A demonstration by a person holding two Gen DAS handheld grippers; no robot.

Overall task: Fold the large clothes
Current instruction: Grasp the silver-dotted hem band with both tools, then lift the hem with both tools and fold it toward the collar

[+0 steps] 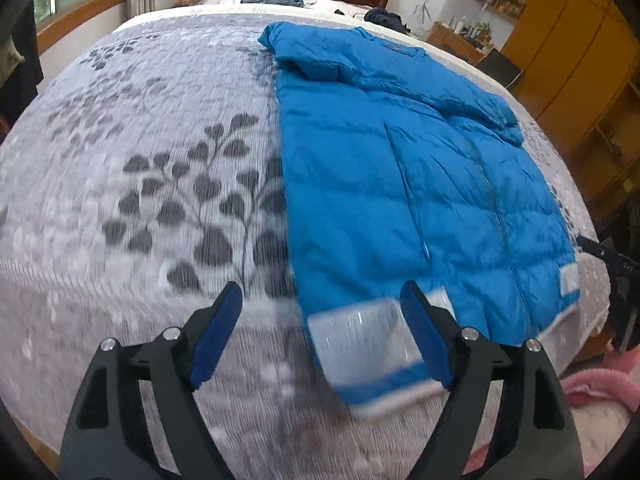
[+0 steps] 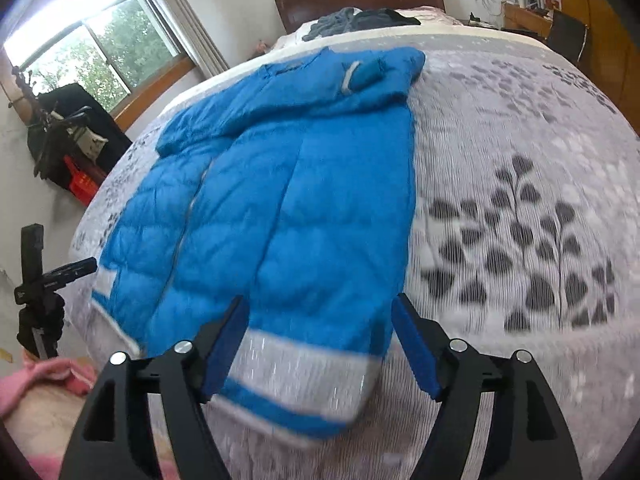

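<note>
Left wrist view: a bed (image 1: 132, 184) with a grey leaf-print cover carries your blue puffer jacket (image 1: 420, 184), flat, right of centre. Your left tongs (image 1: 320, 312) hover wide open, empty, above its grey-banded cuff (image 1: 360, 344). No writing is readable.

Right wrist view: the jacket (image 2: 280, 208) lies left of centre; your right tongs (image 2: 318, 320) gape wide, empty, above its grey-banded hem.

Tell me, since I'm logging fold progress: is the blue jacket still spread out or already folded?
Partly folded: the blue jacket lies lengthwise on the bed with its sleeves laid over the body. Not yet folded end to end.
</note>
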